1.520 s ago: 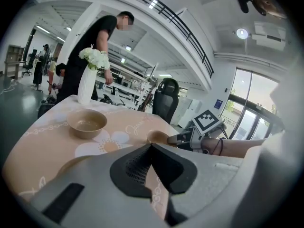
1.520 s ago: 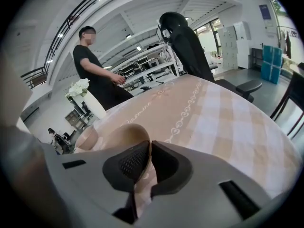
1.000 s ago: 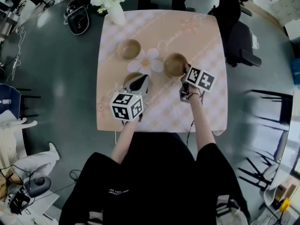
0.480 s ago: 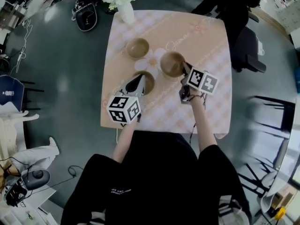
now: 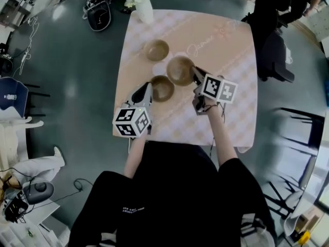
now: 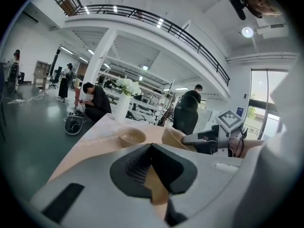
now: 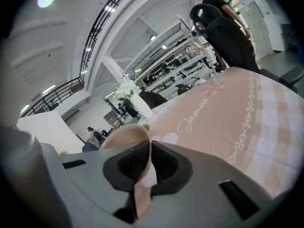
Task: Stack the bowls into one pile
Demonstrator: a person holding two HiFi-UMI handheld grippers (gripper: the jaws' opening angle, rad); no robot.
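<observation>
Three tan bowls are over the checked table (image 5: 226, 50). My left gripper (image 5: 148, 90) is shut on the near-left rim of one bowl (image 5: 163, 88); that rim shows as a tan strip between its pads (image 6: 154, 177). My right gripper (image 5: 196, 75) is shut on the right rim of a second bowl (image 5: 180, 70), held just behind and to the right of the first, rims close together. In the right gripper view this bowl (image 7: 124, 135) curves up out of the shut jaws (image 7: 145, 167). The third bowl (image 5: 156, 50) sits free on the table further back (image 6: 131, 137).
A white vase of white flowers (image 5: 142, 0) stands at the table's far left corner. A dark office chair (image 5: 275, 50) stands by the table's right edge. People are at benches beyond the table. The near table edge runs just in front of the person's body.
The right gripper has carried its bowl up and to the left, over the flower print on the cloth. The left gripper's bowl shows more fully now, and the two held bowls are closer together.
</observation>
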